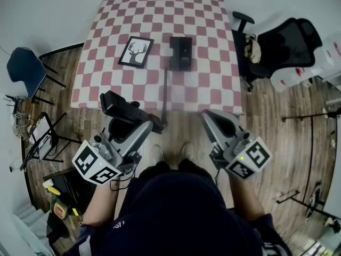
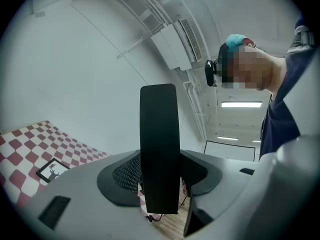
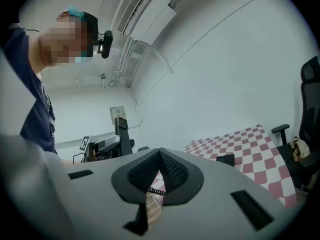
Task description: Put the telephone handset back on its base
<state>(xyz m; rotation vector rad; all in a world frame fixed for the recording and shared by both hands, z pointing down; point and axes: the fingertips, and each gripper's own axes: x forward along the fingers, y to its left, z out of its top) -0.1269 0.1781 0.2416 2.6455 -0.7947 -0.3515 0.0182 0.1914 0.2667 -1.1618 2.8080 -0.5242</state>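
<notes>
Here we hold the long black plastic telephone handset [image 1: 118, 104] in the left gripper [image 1: 133, 128], its jaws spread wide and clamped on the handset's sides. In the left gripper view the handset stands upright between the pads. It sits off the table, at the near edge of the red-and-white checked tablecloth [image 1: 213, 84]. The flat black telephone base [image 1: 181, 53] lies well apart from it, toward the far side of the cloth, beside a black-framed deer picture [image 1: 136, 51]. A thin dark cord [image 1: 165, 89] runs from the base toward the handset. Our right gripper [image 1: 212, 119] holds nothing, its jaws pressed together.
</notes>
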